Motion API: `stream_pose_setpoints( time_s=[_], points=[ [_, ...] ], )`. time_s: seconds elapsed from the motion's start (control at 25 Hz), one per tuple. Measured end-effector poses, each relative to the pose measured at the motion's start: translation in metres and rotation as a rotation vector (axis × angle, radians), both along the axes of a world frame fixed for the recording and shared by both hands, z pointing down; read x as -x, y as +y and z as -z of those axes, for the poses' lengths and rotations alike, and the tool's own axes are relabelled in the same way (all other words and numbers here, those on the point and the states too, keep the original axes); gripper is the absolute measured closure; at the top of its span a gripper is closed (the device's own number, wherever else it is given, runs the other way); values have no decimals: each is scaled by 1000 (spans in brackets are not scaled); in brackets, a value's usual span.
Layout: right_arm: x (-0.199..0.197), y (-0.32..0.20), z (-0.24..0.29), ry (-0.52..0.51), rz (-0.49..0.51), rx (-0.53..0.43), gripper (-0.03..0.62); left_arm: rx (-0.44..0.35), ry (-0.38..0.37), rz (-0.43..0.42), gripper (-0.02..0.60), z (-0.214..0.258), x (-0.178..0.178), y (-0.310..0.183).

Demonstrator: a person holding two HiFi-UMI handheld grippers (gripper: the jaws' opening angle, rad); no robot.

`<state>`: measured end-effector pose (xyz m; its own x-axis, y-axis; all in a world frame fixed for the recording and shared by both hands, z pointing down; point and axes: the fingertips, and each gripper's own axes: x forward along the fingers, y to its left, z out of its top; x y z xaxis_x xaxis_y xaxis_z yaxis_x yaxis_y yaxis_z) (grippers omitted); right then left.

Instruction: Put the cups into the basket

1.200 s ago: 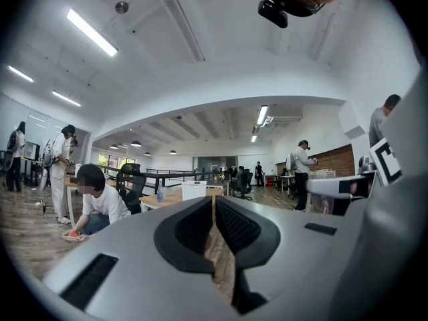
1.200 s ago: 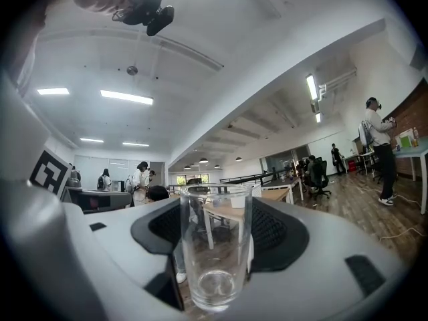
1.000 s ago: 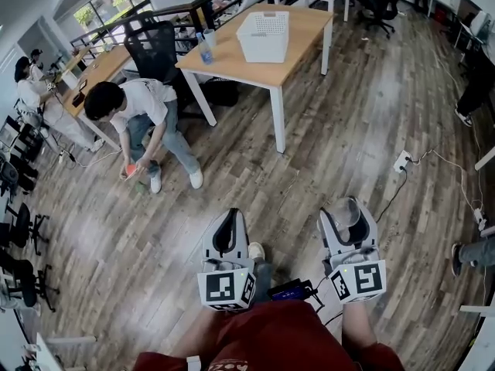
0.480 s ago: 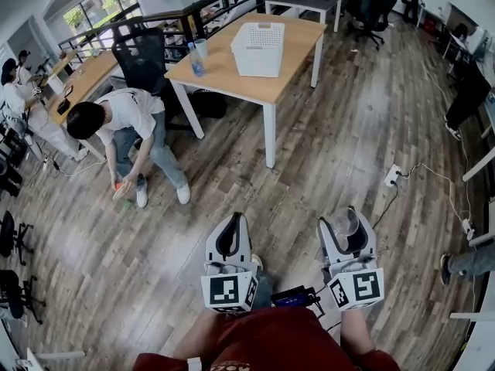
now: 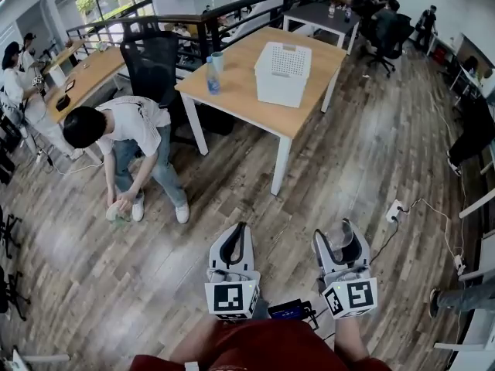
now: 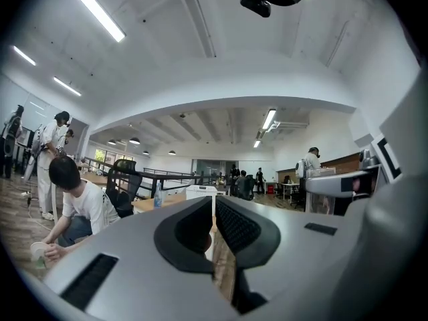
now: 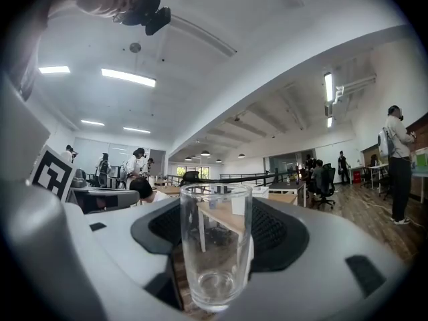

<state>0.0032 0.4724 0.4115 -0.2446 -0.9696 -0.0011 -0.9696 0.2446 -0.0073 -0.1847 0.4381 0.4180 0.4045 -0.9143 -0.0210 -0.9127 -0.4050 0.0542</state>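
A clear glass cup [image 7: 216, 253] stands upright between the pads of my right gripper [image 7: 217, 209], which is shut on it. The head view shows that cup [image 5: 345, 233] in the right gripper [image 5: 346, 224] low over the wooden floor. My left gripper [image 5: 241, 227] is beside it, jaws nearly together with nothing between them [image 6: 214, 209]. The white basket [image 5: 284, 72] sits on a wooden table [image 5: 232, 91] well ahead of both grippers. A blue-tinted bottle [image 5: 212, 79] and a pale cup [image 5: 218, 59] stand at the table's left end.
A person [image 5: 116, 126] crouches on the floor at the left, hands near the ground. A black office chair [image 5: 158, 60] stands behind the table. A power strip [image 5: 398, 207] and its cable lie on the floor to the right. More desks and people are farther back.
Both grippers have travelled across the floor together, the glass cup still held in the right one. The table and basket have shifted right in the head view. The crouching person has bent lower.
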Motion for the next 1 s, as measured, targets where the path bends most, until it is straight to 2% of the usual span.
stream_pose_setpoints(
  time_s=[0.16,0.48,0.68,1.0],
  points=[
    [16,-37,7,22,12,8,310,17,23,10,560,1,14,-37],
    [29,-73,17,54,13,8,310,40,54,21,560,-3,31,-80],
    [22,-86,10,44,-11,6,310,77,51,-1,560,-19,23,-98],
    [-7,-117,2,25,-27,-4,310,81,30,-18,560,-32,-7,-141]
  ],
)
